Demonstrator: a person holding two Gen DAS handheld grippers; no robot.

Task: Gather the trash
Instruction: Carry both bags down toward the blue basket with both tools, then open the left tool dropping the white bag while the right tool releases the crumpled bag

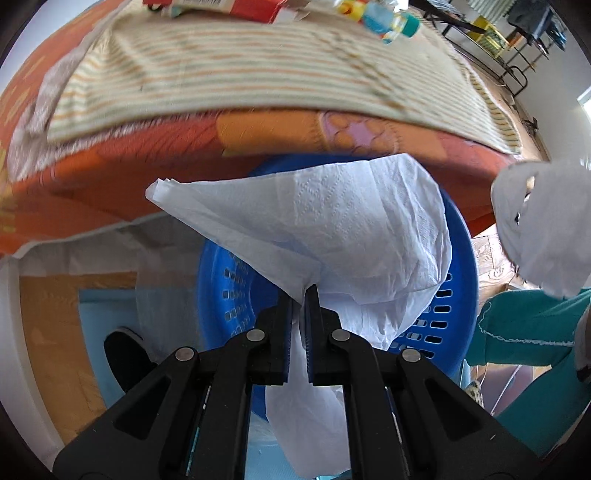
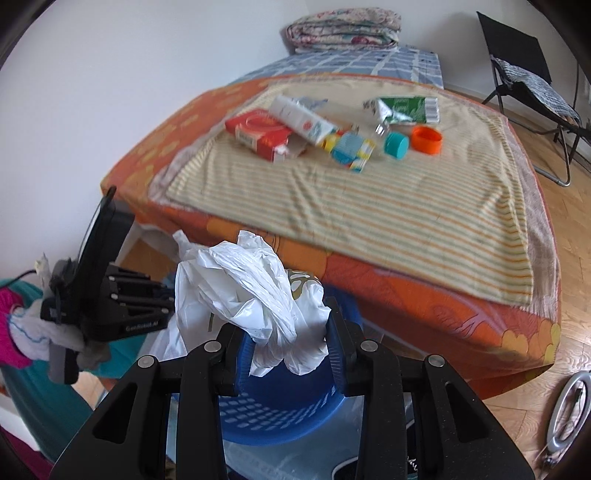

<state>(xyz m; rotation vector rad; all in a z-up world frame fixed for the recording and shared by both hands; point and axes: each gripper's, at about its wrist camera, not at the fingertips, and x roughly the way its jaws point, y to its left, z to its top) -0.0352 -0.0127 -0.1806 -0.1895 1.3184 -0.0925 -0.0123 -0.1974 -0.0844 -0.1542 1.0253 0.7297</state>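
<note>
My left gripper (image 1: 300, 291) is shut on a white paper tissue (image 1: 332, 229) and holds it over the blue perforated basket (image 1: 458, 295). My right gripper (image 2: 286, 325) is shut on a crumpled white plastic bag (image 2: 255, 288), held above the same blue basket (image 2: 273, 413). That bag also shows at the right edge of the left wrist view (image 1: 543, 229). The left gripper's body shows at the left of the right wrist view (image 2: 110, 295). More trash lies on the striped cloth (image 2: 369, 206) on the bed: a red box (image 2: 258, 134), a white tube (image 2: 303, 118), a small bottle (image 2: 351, 149), a green wrapper (image 2: 406, 109), a teal cap (image 2: 397, 145) and an orange cap (image 2: 426, 139).
The bed with an orange cover (image 2: 443, 306) stands just behind the basket. A folded quilt (image 2: 343, 27) lies at its far end. A black folding chair (image 2: 524, 74) stands on the wood floor at the right. A ring light (image 2: 569, 413) lies at the lower right.
</note>
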